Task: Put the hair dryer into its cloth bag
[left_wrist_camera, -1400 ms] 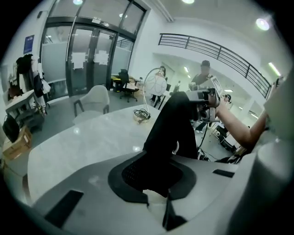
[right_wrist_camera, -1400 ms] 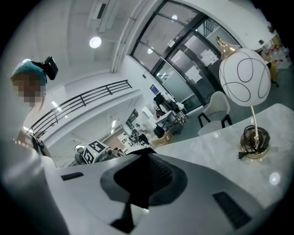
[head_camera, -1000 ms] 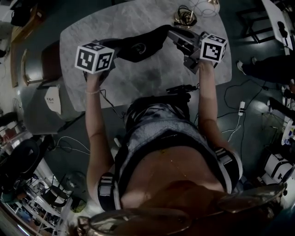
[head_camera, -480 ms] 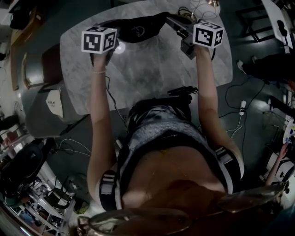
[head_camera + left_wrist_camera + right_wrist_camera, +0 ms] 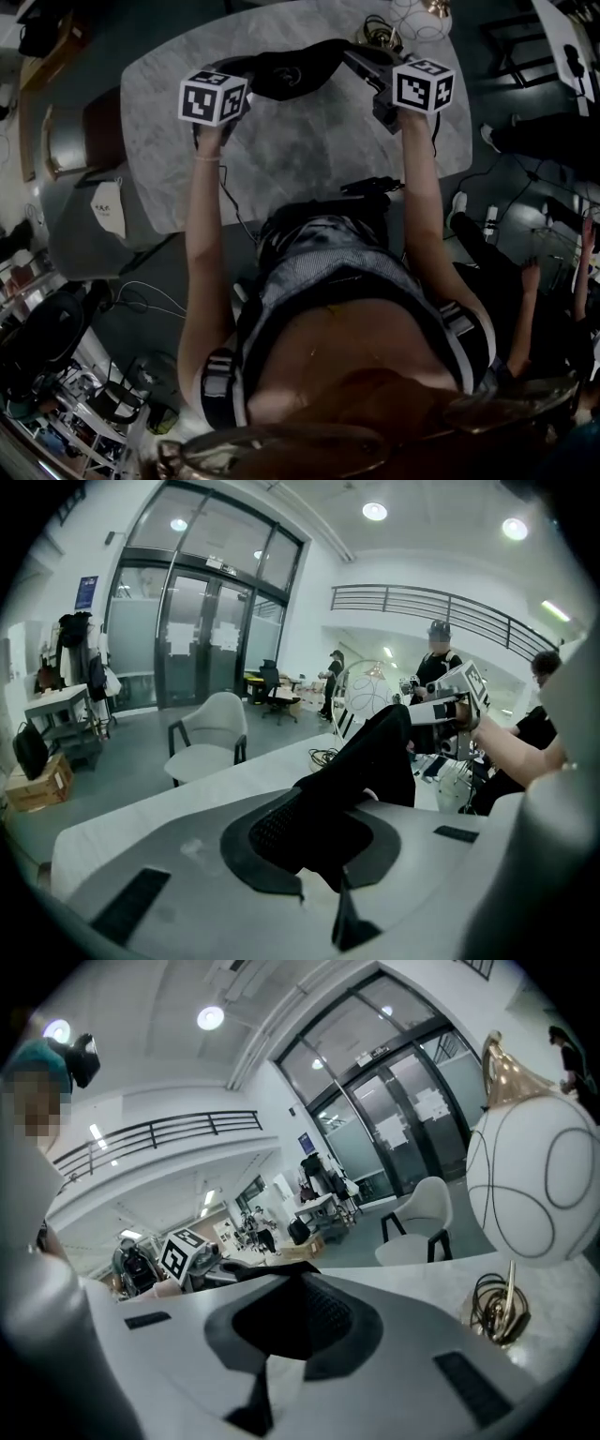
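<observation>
A black cloth bag (image 5: 291, 70) hangs stretched between my two grippers over the far part of the grey marble table (image 5: 281, 159). My left gripper (image 5: 240, 77) is shut on the bag's left end, and black fabric (image 5: 361, 771) fills its jaws in the left gripper view. My right gripper (image 5: 354, 60) is shut on the bag's right end, with cloth (image 5: 291, 1316) pinched between its jaws. From the right gripper view the left gripper's marker cube (image 5: 180, 1252) shows beyond the bag. No hair dryer is visible; the bag looks full in the middle.
A brass stand with coiled cable (image 5: 378, 36) sits at the table's far edge, close to the right gripper. A white wire-wrapped globe (image 5: 534, 1180) stands above the cable coil (image 5: 495, 1312). A white chair (image 5: 211, 738) stands beyond the table. People stand at the right (image 5: 525, 281).
Both grippers carried the bag farther across the table, then slightly back down; the bag stays stretched between them. A person has stepped into view at the right.
</observation>
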Tool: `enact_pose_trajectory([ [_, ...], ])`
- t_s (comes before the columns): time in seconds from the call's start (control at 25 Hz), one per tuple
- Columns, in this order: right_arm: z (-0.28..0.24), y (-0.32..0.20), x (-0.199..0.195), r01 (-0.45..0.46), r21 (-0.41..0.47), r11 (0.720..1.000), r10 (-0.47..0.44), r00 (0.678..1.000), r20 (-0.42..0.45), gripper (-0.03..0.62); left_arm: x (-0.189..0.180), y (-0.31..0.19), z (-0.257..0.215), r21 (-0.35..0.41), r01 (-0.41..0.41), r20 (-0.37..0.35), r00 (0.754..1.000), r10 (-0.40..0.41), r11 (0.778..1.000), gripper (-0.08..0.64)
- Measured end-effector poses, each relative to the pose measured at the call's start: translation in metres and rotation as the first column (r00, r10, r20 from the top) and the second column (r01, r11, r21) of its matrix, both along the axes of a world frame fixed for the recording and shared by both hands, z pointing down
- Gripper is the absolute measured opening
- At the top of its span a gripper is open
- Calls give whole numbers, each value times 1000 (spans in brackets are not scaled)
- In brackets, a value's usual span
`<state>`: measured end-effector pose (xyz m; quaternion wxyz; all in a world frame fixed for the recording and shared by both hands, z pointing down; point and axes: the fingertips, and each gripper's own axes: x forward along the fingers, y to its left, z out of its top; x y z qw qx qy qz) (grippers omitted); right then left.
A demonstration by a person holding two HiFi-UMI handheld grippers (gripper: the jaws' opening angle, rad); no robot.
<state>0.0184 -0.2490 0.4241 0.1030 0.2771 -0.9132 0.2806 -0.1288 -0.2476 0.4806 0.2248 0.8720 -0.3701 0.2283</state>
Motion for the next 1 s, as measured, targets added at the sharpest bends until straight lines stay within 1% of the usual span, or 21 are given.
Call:
enact_pose_trajectory([
  [0.12, 4, 13, 3, 14, -22, 1000, -13, 1000, 23, 74, 4, 18, 7, -14, -11, -25, 1000, 10, 1000, 31],
  [0.24, 9, 27, 2, 20, -30, 999, -20, 1000, 8, 74, 4, 32, 12, -22, -24, -10, 1000, 24, 999, 31],
  [0.52, 23, 66, 9, 27, -73, 997, -30, 999, -38, 74, 13, 69, 26, -69, -59, -34, 998, 57, 996, 31],
  [0.8, 54, 99, 22, 14, -147, 989, -19, 999, -35, 74, 26, 103, 53, -117, -87, -31, 996, 84, 989, 31],
  [1.0, 75, 121, 29, 0, -209, 978, -10, 999, -46, 74, 33, 126, 73, -162, -100, -25, 995, 98, 982, 31],
])
